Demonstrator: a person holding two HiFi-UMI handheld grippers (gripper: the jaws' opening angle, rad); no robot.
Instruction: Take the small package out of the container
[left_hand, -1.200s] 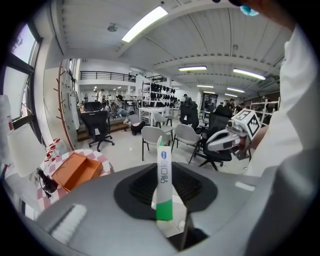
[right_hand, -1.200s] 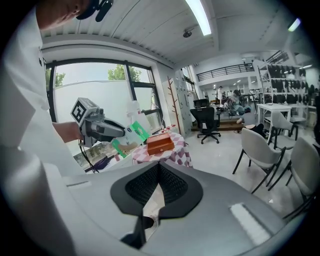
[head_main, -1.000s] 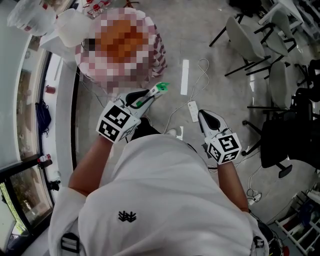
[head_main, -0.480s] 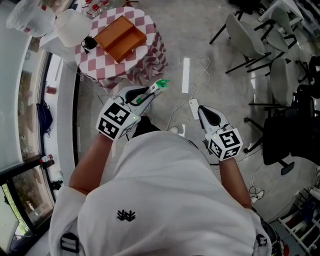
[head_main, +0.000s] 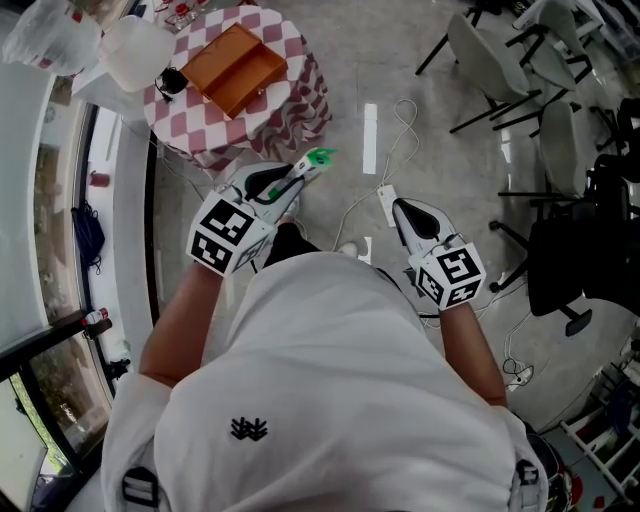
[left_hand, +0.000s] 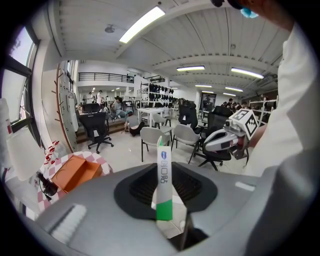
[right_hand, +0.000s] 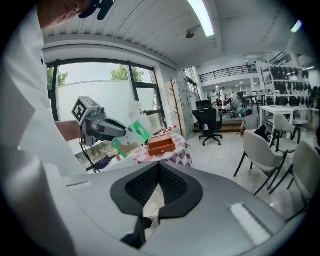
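Observation:
My left gripper (head_main: 298, 176) is shut on the small green and white package (head_main: 317, 159), held in the air over the floor below the round table. In the left gripper view the package (left_hand: 163, 186) stands upright between the jaws. The container, an open orange box (head_main: 236, 66), lies on the checked tablecloth (head_main: 290, 95); the box (left_hand: 75, 173) is far from the jaws. My right gripper (head_main: 404, 210) is shut with nothing in it, held to the right over the floor. From the right gripper view I see the left gripper (right_hand: 100, 128), the package (right_hand: 133, 134) and the box (right_hand: 161, 145).
White plastic bags (head_main: 130, 50) sit by the table's far left side. A white power strip and cables (head_main: 385, 205) lie on the floor between the grippers. Grey chairs (head_main: 490, 70) and a black office chair (head_main: 570, 270) stand to the right. A window wall runs along the left.
The table and box have slid slightly up and left in the head view. Both grippers keep nearly the same pose, with the package still held in the left one.

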